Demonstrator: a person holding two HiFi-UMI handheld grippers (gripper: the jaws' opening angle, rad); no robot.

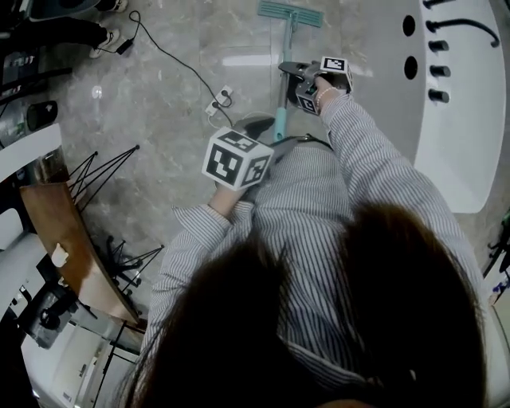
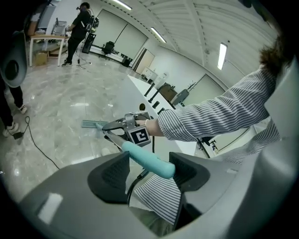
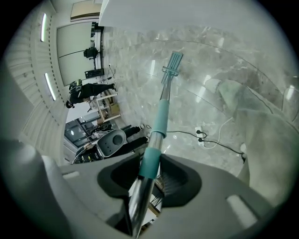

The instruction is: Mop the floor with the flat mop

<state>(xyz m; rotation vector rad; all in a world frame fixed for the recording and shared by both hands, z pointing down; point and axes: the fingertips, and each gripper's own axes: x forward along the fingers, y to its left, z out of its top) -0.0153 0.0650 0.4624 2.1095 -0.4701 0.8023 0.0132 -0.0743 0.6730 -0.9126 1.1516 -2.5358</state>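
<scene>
Head view: the flat mop (image 1: pixel 280 111) runs up the top centre, its mop head (image 1: pixel 290 13) flat on the marble floor (image 1: pixel 167 56) at the upper edge. The right gripper (image 1: pixel 291 73) clasps the pole above centre; the left gripper (image 1: pixel 267 135) sits lower, at the pole's near end. A power strip (image 1: pixel 221 100) lies left of the pole.

Left gripper view: the 2 dark pads pinch the pole's teal end (image 2: pixel 150 162) at lower centre — the right gripper (image 2: pixel 119 127) grips farther along, and the mop head (image 2: pixel 92 124) rests on the floor at middle left.

Right gripper view: the jaws are closed on the pole's teal sleeve (image 3: pixel 150 165) at bottom centre — the pole rises to the mop head (image 3: pixel 174 60) in the upper middle.
</scene>
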